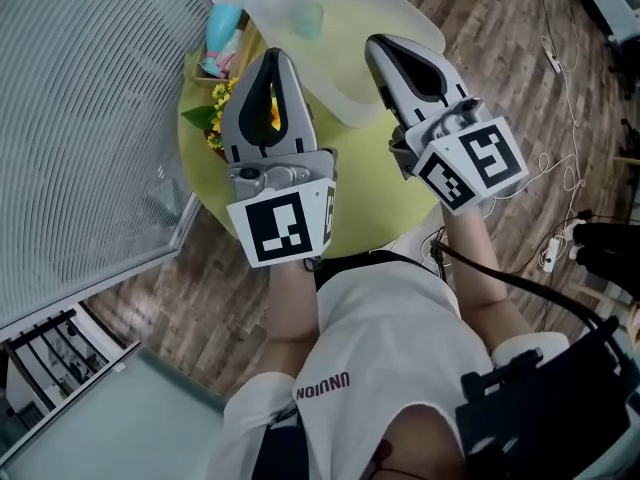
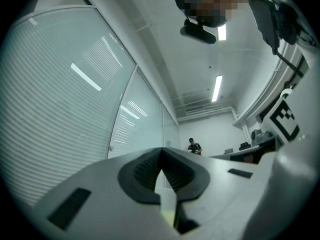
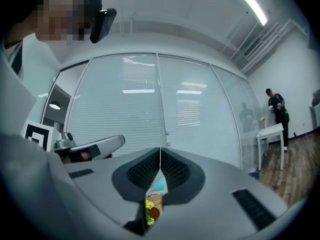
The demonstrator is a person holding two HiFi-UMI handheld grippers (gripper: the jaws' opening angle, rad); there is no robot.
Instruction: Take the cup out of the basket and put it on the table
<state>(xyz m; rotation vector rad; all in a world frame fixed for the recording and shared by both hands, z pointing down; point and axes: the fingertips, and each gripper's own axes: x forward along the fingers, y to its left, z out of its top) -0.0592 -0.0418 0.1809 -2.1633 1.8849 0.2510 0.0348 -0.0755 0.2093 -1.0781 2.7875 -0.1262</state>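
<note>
The cup (image 1: 308, 18) sits in the basket (image 1: 345, 103) at the worktop's (image 1: 370, 200) far edge, just beyond the right hand-held gripper (image 1: 378, 46). It and the left hand-held gripper (image 1: 272, 58) are closed, holding nothing

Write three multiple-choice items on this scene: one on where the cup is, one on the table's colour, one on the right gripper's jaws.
1. Where is the cup?
A. in the basket
B. on a shelf
C. on a chair

2. What colour is the table?
A. red
B. yellow-green
C. black

3. How do the right gripper jaws stand?
A. wide apart
B. shut on the cup
C. shut, nothing between them

Key:
1 A, the head view shows the cup inside the basket's pale walls.
2 B, the round top shows yellow-green under both grippers.
3 C, the right gripper view shows the pads meeting at the tip with nothing clamped.
</note>
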